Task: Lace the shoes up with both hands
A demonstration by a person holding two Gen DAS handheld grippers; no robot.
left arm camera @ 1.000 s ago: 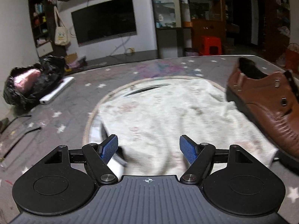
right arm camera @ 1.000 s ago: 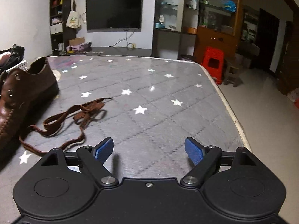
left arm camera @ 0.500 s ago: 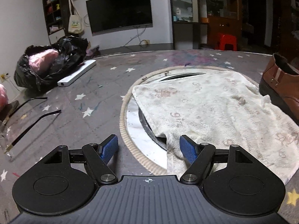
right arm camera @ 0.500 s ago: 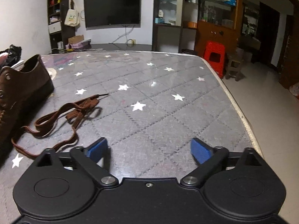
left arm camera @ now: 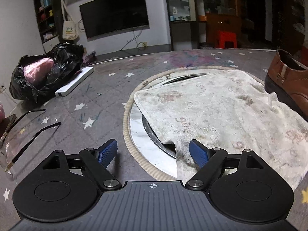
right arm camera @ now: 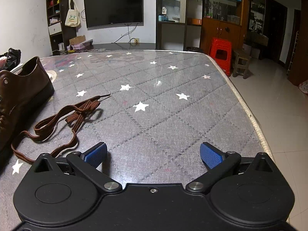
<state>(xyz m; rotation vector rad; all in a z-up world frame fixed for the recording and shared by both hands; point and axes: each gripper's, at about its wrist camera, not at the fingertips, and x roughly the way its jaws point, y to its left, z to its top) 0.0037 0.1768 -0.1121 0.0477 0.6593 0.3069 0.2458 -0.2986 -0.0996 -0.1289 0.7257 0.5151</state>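
Both grippers' jaws have just been opening, with nothing between them. The right gripper (right arm camera: pixel 153 154) hangs released; the brown lace (right arm camera: pixel 63 119) lies just ahead-left, running away toward the shoe (right arm camera: pixel 21 96). The left gripper (left arm camera: pixel 153 152), also released, sits farther away, over a towel (left arm camera: pixel 221 119).

We're in a home, a lived-in living room by every sign. A flat television (right arm camera: pixel 114 6) hangs on the far wall with cables dangling below, a canvas tote bag (right arm camera: pixel 72 17) hooked on the shelving (right arm camera: pixel 54 9) to its left. Glass-fronted cabinets (right arm camera: pixel 221 7) crammed with household bits stand to the right, a red plastic stool (right arm camera: pixel 220 53) on the tiled floor (right arm camera: pixel 273 104) beside them. Nearest of all, a star-patterned quilted table cover (right arm camera: pixel 163 115), and off left a stuffed black bin bag (left arm camera: pixel 44 73).
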